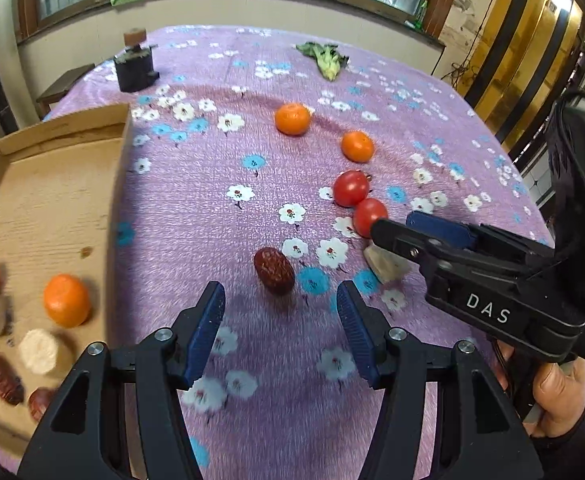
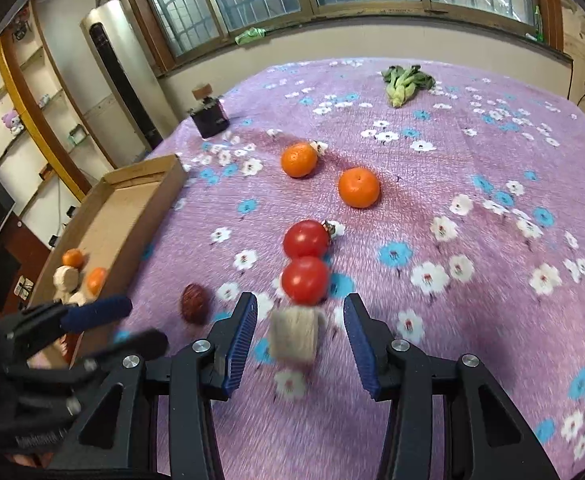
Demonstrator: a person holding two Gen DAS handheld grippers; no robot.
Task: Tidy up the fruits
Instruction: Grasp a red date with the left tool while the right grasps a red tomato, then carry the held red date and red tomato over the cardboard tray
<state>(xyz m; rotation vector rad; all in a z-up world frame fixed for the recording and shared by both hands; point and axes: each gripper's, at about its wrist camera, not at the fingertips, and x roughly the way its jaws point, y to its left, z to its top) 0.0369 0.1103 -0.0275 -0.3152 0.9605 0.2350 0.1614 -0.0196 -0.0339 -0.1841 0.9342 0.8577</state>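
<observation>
Both grippers spread wide over loose fruit, each lined up on its own piece.

The left gripper (image 1: 280, 312) has its jaws open and empty, with the red date (image 1: 273, 271) lying just ahead between them, long axis slanted across the gap — the left is plainly nearer it. The right gripper (image 2: 300, 324), jaws likewise open, brackets the pale cut chunk (image 2: 294, 334), two tomatoes (image 2: 305, 280) touching just beyond. The cardboard tray (image 1: 122, 184) at the table's left edge already holds oranges, pale chunks and dates — likely the destination.
</observation>
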